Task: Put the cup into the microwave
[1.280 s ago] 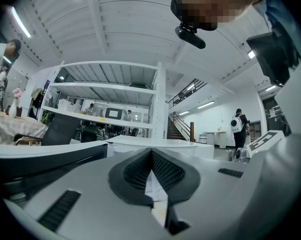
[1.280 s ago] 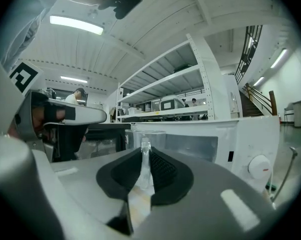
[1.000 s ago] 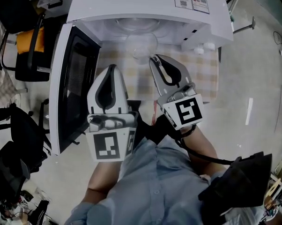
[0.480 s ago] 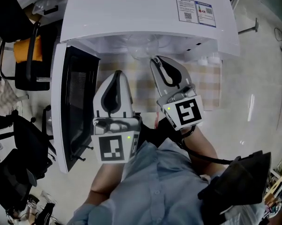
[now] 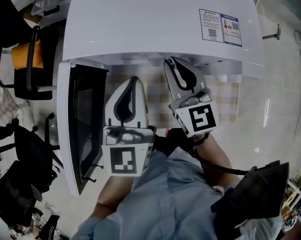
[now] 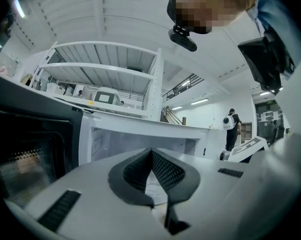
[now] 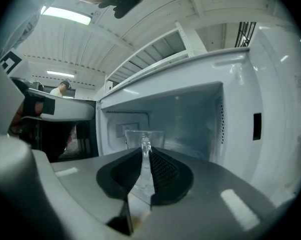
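Right gripper (image 7: 144, 151): jaws nearly together, clamped on the thin near wall of the clear cup (image 7: 142, 135). In the right gripper view the wall runs edge-on between the two dark ribbed pads, so one pad sits on each side of it. The cup's rim shows just past the fingertips, upright and roughly level, and the rest of the cup extends ahead of the jaws.

Cup position: at the mouth of the microwave (image 5: 155, 24). The right gripper view has the cavity's back wall straight behind the cup, its side walls to either side and its ceiling above. In the head view the right gripper's tips sit under the front edge of the microwave's top panel, and that panel hides the cup. Cannot tell whether the cup's base touches the cavity floor, as the gripper body blocks that area.

Left gripper (image 6: 151, 154): jaws meet at the tips with nothing held between them. It sits beside the right gripper, on the door side and a little further back from the opening. It points at the cavity and is clear of the cup.

Door (image 5: 85, 119): swung fully open on the left of the cavity, dark window facing inward.

Checked cloth (image 5: 223, 96): covers the surface under the microwave and shows below its front edge.
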Available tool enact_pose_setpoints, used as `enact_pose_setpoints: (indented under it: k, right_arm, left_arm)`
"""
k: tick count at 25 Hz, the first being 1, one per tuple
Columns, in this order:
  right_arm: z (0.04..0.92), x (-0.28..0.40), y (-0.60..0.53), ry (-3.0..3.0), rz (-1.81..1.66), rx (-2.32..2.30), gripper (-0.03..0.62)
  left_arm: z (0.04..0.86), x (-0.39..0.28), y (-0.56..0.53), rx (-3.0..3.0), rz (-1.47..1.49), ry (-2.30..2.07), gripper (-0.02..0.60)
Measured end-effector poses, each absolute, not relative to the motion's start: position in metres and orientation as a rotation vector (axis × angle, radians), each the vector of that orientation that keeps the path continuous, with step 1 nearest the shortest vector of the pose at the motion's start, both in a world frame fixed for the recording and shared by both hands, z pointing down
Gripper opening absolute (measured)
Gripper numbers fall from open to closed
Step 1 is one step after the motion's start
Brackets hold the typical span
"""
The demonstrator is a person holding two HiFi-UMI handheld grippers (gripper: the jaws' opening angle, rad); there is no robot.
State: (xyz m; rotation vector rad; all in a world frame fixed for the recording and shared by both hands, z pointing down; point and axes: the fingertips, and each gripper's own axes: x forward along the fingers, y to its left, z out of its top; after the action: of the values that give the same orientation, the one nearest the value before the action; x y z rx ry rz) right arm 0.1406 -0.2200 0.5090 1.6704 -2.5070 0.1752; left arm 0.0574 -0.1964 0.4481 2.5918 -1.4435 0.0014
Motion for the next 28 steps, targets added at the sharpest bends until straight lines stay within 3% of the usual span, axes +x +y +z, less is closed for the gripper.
enact_pose_setpoints:
  k: [28]
  right_arm:
    - [0.525,0.135,-0.277,-2.404,0.135,1.749,0.052]
  left_arm:
    - [0.455,0.038,-0.231,2.555,-0.007,-1.418,0.0]
